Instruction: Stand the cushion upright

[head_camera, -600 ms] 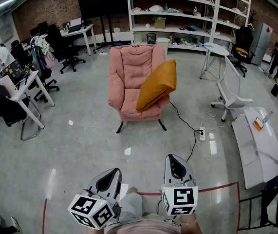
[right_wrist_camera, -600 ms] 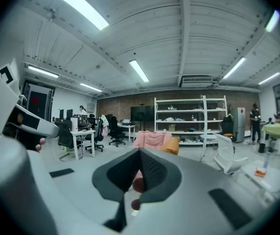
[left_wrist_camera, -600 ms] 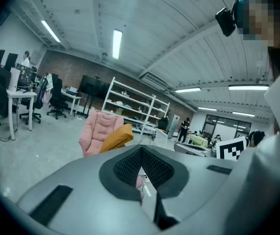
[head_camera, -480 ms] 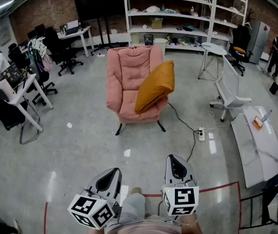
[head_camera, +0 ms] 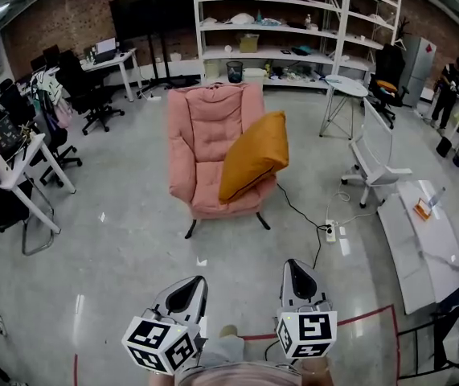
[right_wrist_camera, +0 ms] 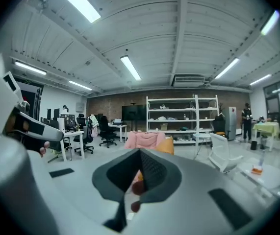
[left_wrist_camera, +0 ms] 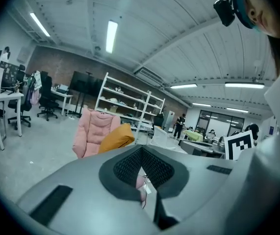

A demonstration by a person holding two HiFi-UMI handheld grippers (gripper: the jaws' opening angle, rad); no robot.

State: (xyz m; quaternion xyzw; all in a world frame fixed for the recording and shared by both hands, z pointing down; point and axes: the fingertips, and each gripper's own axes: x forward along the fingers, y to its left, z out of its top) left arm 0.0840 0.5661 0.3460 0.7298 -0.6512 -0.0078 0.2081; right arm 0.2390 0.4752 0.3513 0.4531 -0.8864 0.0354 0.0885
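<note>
Grey polished floor (head_camera: pixel 116 240) filled mid-frame; orange cushion (head_camera: pixel 253 155) leaned on pink armchair (head_camera: pixel 209 147), both grippers (head_camera: pixel 182 300) (head_camera: pixel 297 284) closed, empty, bottom centre.

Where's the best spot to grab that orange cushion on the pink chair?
Probably its top edge, near the upper corners, coming from the front. The orange cushion leans tilted against the arm of the pink armchair, so that edge sticks up free while the bottom rests on the seat.
</note>
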